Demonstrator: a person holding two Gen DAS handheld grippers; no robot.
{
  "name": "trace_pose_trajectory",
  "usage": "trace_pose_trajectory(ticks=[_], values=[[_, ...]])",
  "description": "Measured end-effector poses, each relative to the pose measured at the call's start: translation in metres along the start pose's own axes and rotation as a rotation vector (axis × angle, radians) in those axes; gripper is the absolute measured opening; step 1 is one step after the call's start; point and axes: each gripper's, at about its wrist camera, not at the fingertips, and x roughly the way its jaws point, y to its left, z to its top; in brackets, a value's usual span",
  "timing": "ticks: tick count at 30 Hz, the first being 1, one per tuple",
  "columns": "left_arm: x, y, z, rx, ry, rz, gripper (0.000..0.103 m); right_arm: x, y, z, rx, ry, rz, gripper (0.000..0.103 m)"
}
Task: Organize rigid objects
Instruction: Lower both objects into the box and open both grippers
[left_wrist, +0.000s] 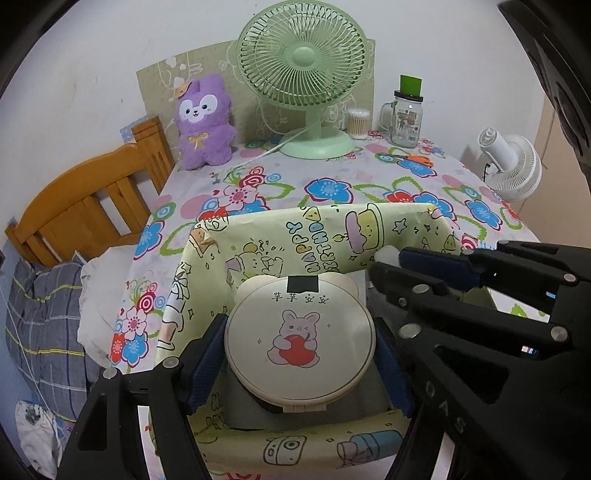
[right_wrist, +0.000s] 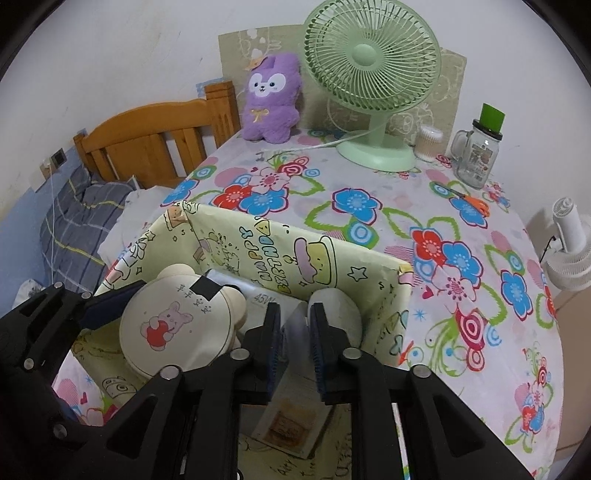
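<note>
Already partly filled, the paper-covered box (left_wrist: 317, 236) sits at the near edge of the floral tablecloth (left_wrist: 332, 177), and both handheld grippers are over it. The left gripper (left_wrist: 301, 354) holds the cream bear-eared case (left_wrist: 299, 343) across its width, blue pads pressed to its rim at 9 and 3 o'clock, the case tilted and low in the box's left half; whether it rests on the contents below cannot be told. The right gripper (right_wrist: 295, 332) stands over the right half with its jaws only slightly apart, a clear flat packet (right_wrist: 291, 373) standing between the pads; whether they touch it the right wrist view does not settle (the packet's lower end lies on the box floor). Also inside are a white rounded item (right_wrist: 336, 310) at 1 o'clock of the right gripper and a white piece marked 45W (right_wrist: 255, 295) behind the case. Left out on the cloth, well apart from the box, are orange-handled scissors (right_wrist: 474, 201) at 2 o'clock, a glass mug jar (right_wrist: 476, 153), a cotton-swab tub (right_wrist: 428, 144) and a green desk fan (right_wrist: 373, 74). By this reading, several items are stowed, two are being set down, and the scissors look the likeliest job remaining.
</note>
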Motion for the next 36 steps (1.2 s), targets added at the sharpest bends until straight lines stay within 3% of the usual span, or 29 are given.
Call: trace_pose_trajectory(ticks=[2, 4, 9, 11, 14, 17, 21, 29, 36], values=[[0.003, 0.0, 0.0, -0.003, 0.003, -0.004, 0.077, 0.001, 0.0, 0.001, 0.003, -0.001, -0.005, 0.049], [0.005, 0.0, 0.002, -0.005, 0.006, -0.013, 0.077, 0.0, -0.001, 0.002, 0.005, -0.013, -0.023, 0.054], [0.012, -0.003, 0.005, -0.01, 0.018, -0.038, 0.077, -0.009, -0.006, 0.006, -0.002, -0.054, -0.074, 0.057], [0.016, -0.006, 0.006, -0.009, 0.03, -0.047, 0.077, -0.011, -0.011, 0.007, 0.001, -0.065, -0.102, 0.063], [0.023, -0.01, 0.005, -0.019, 0.056, -0.059, 0.077, -0.014, -0.019, 0.006, 0.021, -0.071, -0.122, 0.065], [0.027, -0.01, 0.004, -0.034, 0.078, -0.068, 0.086, -0.014, -0.027, 0.004, 0.043, -0.062, -0.129, 0.066], [0.022, -0.016, 0.004, -0.01, 0.054, -0.035, 0.097, -0.013, -0.033, -0.001, 0.056, -0.052, -0.133, 0.066], [0.005, -0.024, 0.009, -0.02, 0.022, -0.036, 0.099, -0.026, -0.045, -0.014, 0.095, -0.058, -0.129, 0.066], [-0.011, -0.039, 0.013, -0.034, -0.011, -0.036, 0.102, -0.052, -0.064, -0.025, 0.141, -0.093, -0.131, 0.077]])
